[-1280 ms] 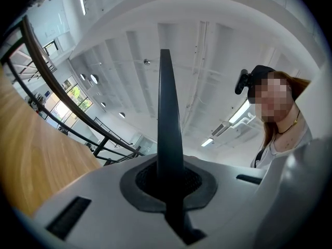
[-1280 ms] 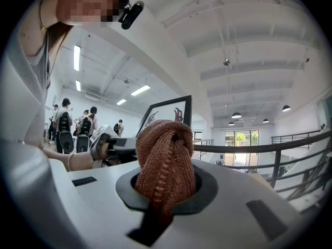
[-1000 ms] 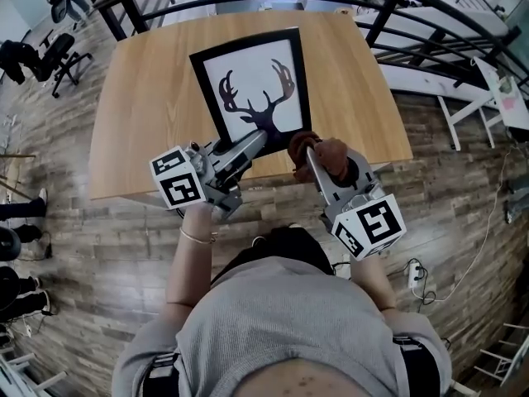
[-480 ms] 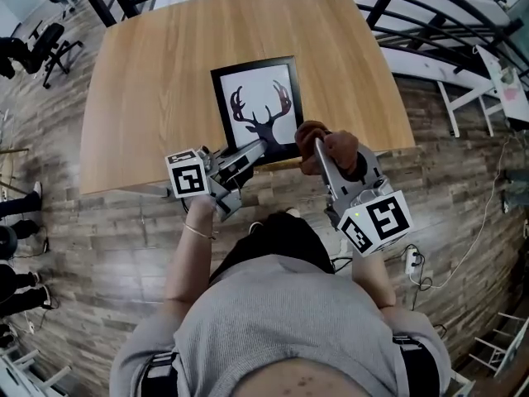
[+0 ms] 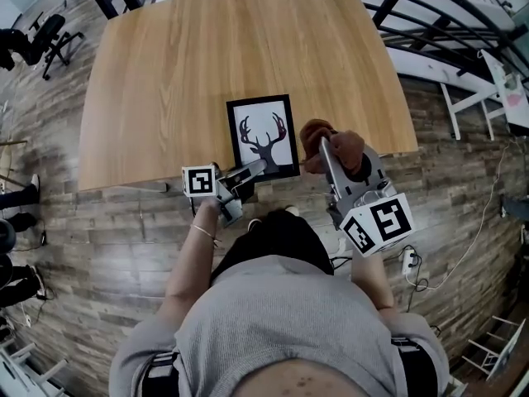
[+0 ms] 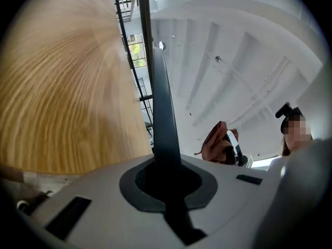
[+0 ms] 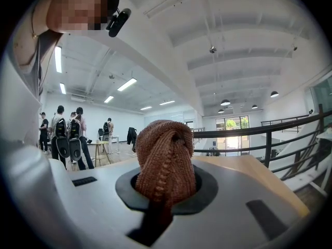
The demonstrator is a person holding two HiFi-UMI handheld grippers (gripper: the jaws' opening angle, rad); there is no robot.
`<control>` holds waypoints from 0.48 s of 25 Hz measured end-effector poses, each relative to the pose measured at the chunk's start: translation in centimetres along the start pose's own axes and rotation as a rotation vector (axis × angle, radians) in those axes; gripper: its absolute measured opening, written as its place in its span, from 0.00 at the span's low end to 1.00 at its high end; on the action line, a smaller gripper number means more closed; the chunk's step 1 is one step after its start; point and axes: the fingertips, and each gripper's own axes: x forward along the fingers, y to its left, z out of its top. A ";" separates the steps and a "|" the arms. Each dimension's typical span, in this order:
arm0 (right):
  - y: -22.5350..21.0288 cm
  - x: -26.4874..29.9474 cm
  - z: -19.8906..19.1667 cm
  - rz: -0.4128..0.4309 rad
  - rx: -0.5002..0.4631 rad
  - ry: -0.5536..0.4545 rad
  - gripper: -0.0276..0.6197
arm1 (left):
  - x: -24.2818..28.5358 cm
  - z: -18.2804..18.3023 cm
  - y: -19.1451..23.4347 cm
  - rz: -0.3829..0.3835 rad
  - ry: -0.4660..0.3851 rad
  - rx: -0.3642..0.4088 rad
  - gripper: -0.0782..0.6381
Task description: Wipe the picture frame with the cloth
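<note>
The black picture frame [image 5: 263,135], with a deer-antler print, sits low at the front edge of the wooden table [image 5: 165,81]. I cannot tell whether it rests on the wood. My left gripper [image 5: 257,169] is shut on its near edge. In the left gripper view the frame [image 6: 163,108] runs edge-on out from between the jaws, with the table [image 6: 62,87] on its left. Just right of the frame, my right gripper [image 5: 321,150] is shut on a bunched brown knitted cloth [image 5: 332,141]. That cloth [image 7: 167,160] bulges out of the jaws in the right gripper view.
A dark metal railing [image 5: 397,7] curves behind and to the right of the table. Office chairs [image 5: 37,40] stand on the plank floor at far left. A white bench [image 5: 467,98] is at right. Several people [image 7: 67,134] stand far off.
My left gripper has sunk with the frame, which now looks smaller and flatter near the table's front edge. The right gripper with the cloth has hardly shifted.
</note>
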 end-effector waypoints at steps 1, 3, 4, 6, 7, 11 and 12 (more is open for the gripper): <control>-0.2 0.2 0.0 -0.001 0.003 0.000 0.11 | -0.1 -0.2 0.5 -0.003 -0.001 -0.022 0.13; -0.4 0.5 0.0 0.001 0.006 0.001 0.11 | -0.3 -0.4 1.4 0.001 0.002 -0.051 0.13; -0.4 0.6 -0.1 0.003 0.006 0.002 0.11 | -0.4 -0.6 1.8 0.004 0.004 -0.062 0.13; -0.3 0.8 -0.4 0.009 0.005 0.010 0.11 | -0.5 -0.9 2.2 -0.005 0.008 -0.080 0.13; -0.2 0.9 -0.6 0.012 0.004 0.014 0.11 | -0.5 -1.1 2.3 -0.018 0.010 -0.092 0.13; 0.0 1.1 -0.9 0.021 -0.002 0.026 0.11 | -0.7 -2.0 3.2 -0.034 0.017 -0.129 0.13; 0.1 1.0 -0.9 0.021 -0.002 0.027 0.11 | -0.8 -2.3 3.4 -0.030 0.018 -0.136 0.13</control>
